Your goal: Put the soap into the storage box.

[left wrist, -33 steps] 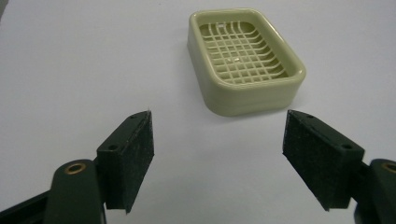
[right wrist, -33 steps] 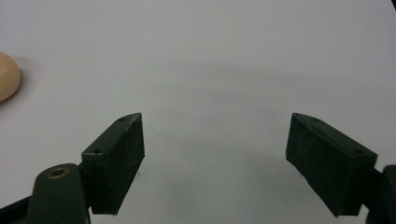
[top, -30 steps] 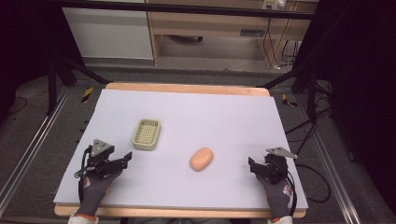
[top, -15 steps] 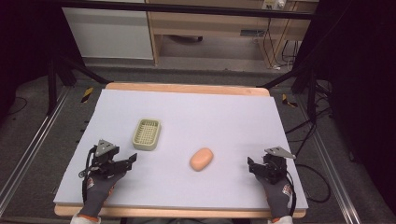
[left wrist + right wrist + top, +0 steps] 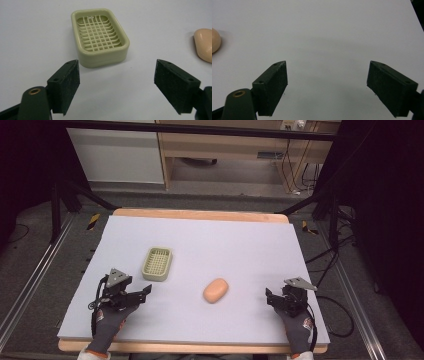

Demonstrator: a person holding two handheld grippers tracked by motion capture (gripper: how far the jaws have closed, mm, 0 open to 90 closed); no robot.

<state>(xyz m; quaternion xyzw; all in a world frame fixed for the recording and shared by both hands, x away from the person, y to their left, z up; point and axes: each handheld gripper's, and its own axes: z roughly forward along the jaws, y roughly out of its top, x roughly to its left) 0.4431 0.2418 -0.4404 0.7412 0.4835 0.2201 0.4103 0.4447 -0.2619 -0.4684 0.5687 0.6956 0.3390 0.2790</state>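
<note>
- A peach-coloured, rounded oval bar of soap (image 5: 216, 290) lies flat on the pale grey-lilac table mat (image 5: 240, 250), in the near half of it, roughly midway between the two grippers and touching neither
- In the left gripper view the soap (image 5: 203, 45) sits at the right edge, partly cut off; in the right gripper view only its rounded end (image 5: 215, 40) shows at the left edge
- A pale green, rectangular plastic soap dish with rounded corners and a lattice floor (image 5: 157, 263) stands upright on the mat, to the left of the soap and a little farther from the person, well apart from it; nothing lies in it
- In the left gripper view the dish (image 5: 100, 36) is straight ahead of the jaws, beyond their tips and not between them
- The left gripper (image 5: 145, 292), held in a grey-gloved hand (image 5: 111, 320), is near the mat's front left, just short of the dish; its black jaws stand wide apart with bare mat between the pads (image 5: 68, 85)
- The right gripper (image 5: 270, 298), in another gloved hand (image 5: 298, 325), is near the front right, well clear of the soap; its jaws are likewise spread wide on nothing
- The mat covers a wooden-edged table (image 5: 200, 214)
</note>
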